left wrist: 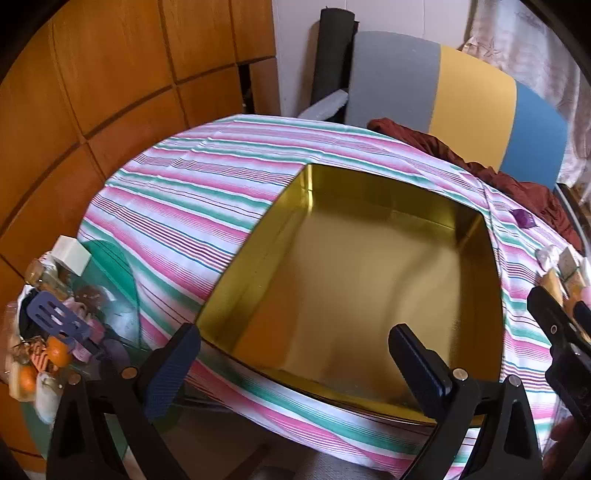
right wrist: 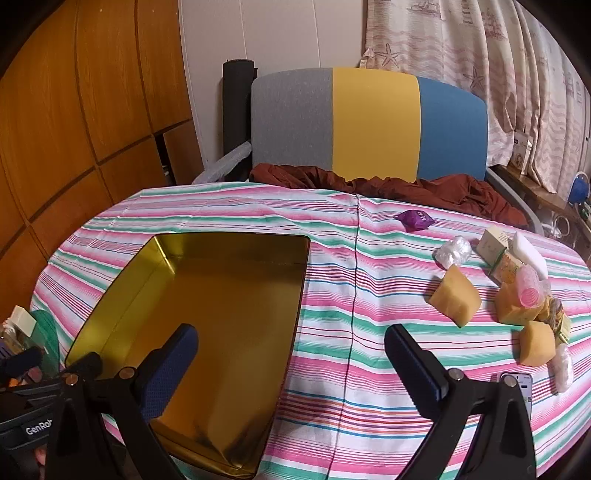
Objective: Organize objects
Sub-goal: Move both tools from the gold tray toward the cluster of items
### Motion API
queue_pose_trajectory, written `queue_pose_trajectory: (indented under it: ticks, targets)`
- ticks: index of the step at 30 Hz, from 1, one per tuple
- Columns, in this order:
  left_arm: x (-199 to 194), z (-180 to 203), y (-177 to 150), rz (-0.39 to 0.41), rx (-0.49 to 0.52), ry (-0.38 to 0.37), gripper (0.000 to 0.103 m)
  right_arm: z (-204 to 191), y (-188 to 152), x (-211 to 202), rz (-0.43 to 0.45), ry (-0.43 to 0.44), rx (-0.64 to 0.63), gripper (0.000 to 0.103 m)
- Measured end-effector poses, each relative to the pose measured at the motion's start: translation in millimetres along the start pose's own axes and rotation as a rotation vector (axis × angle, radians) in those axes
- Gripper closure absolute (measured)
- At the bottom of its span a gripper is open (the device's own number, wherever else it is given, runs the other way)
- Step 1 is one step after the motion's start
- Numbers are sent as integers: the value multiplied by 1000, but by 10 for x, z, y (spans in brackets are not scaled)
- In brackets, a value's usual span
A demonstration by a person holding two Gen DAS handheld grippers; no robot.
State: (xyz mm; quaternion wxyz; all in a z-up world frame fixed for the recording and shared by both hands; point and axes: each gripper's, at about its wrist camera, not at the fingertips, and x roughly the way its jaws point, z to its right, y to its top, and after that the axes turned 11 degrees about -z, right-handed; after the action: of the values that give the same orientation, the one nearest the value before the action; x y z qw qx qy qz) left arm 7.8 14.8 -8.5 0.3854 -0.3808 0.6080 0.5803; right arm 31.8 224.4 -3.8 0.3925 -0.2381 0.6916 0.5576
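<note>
Tabletop (right wrist: 369, 295) under a pink, green and white striped cloth, bearing a shallow gold tin (right wrist: 207, 317) at left, nothing inside. Left hand-held gripper (left wrist: 295, 365) and right hand-held gripper (right wrist: 291, 365) both hover with jaws spread wide, holding nothing. Yellow sponge blocks (right wrist: 456, 301), plastic-wrapped items (right wrist: 452, 251) and a purple packet (right wrist: 415, 219) lie on the cloth, right of the tin.

Orange-brown wooden panelling (right wrist: 74, 110) is seen across the left of the frame, with a pale wall (right wrist: 273, 33) beside it. At upper centre a chair back (right wrist: 369, 122) striped grey, yellow and blue is set behind the striped tablecloth (right wrist: 369, 295). Patterned curtains (right wrist: 480, 55) are hung at upper right.
</note>
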Motion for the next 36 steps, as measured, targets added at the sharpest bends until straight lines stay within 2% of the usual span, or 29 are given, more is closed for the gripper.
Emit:
queue_pose_trajectory:
  ticks: [4,7,8,10,12,14,15,17,20,23,25,28,31,33,36]
  targets:
    - [11,93,-23,-6,14,-26,0,89,-3,-63,16,-15,1,0]
    - [12,162,-42,-17,27,-84,0,193,-1,-113,33,-22,10,0]
    - [14,178,-52,-19,32,-122,0,247,-6,-134,43,-21,19,0]
    - [6,183,-74,-13,22,-243,0,376,-22,-195,81,-13,40,0]
    - [6,177,-109,-7,-8,-395,0,519,-37,-238,120,-8,41,0]
    - [23,209,-129,-26,-42,-491,0,683,-45,-226,108,-18,71,0]
    - [29,248,-131,-39,-48,-507,0,813,-56,-188,64,-19,96,0]
    - [23,357,-137,-48,-30,-527,0,1009,-97,-114,-9,-24,118,1]
    - [-52,564,-175,-18,54,-514,0,1383,-249,-118,-10,-59,178,9]
    - [-65,793,-206,-61,142,-515,0,1814,-361,-137,-39,-86,262,9]
    - [-91,929,-236,-87,190,-510,0,2099,-441,-175,-44,-149,303,10]
    - [-106,1174,-306,-99,256,-514,0,2567,-590,-277,-27,-241,372,17]
    - [-129,1344,-378,-108,302,-538,0,3051,-768,-355,-15,-342,460,21]
    - [-155,1475,-417,-98,343,-528,0,3311,-867,-360,-16,-358,496,22]
    - [-200,1635,-480,-70,403,-506,0,3555,-978,-271,-37,-338,516,30]
